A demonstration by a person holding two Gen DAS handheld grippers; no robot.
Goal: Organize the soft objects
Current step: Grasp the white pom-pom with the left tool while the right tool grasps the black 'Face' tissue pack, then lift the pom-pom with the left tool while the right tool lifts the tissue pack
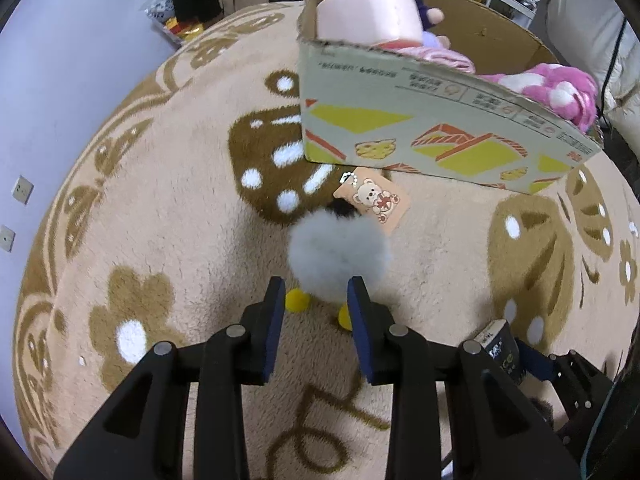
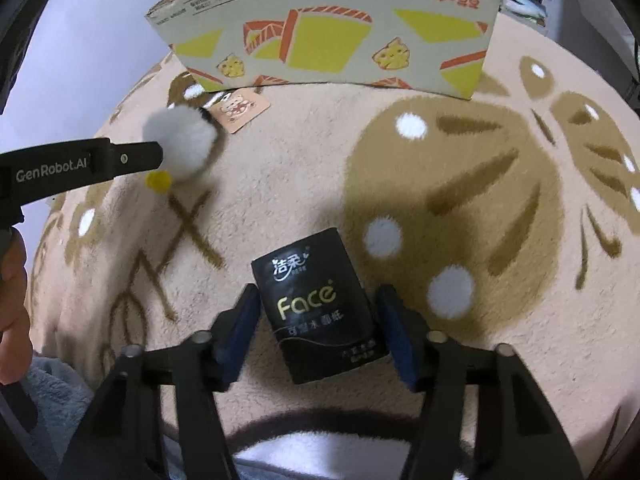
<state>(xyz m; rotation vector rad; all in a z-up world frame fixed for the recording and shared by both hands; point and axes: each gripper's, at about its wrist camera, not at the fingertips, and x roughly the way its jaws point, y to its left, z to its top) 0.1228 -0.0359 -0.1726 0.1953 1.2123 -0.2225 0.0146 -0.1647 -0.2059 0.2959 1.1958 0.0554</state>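
Observation:
A grey fluffy plush toy (image 1: pixel 338 254) with yellow feet lies on the beige carpet, a bear hang tag (image 1: pixel 378 200) at its far end. My left gripper (image 1: pixel 316 290) is shut on the toy's lower part, both pads sunk in the fur. In the right wrist view one left finger (image 2: pixel 136 158) presses into the same toy (image 2: pixel 180 144). A black tissue pack (image 2: pixel 316 308) lies flat on the carpet. My right gripper (image 2: pixel 316 300) stands open around it, with a slim gap at each pad. The open cardboard box (image 1: pixel 400 120) stands just beyond.
The box (image 2: pixel 320 40) holds a pale pink cushion (image 1: pixel 368 8), pink cloth and a pink-and-white plush (image 1: pixel 556 88). The patterned carpet (image 1: pixel 180 200) spreads left and right. A person's hand (image 2: pixel 12 300) shows at the left edge. Clutter and furniture stand behind the box.

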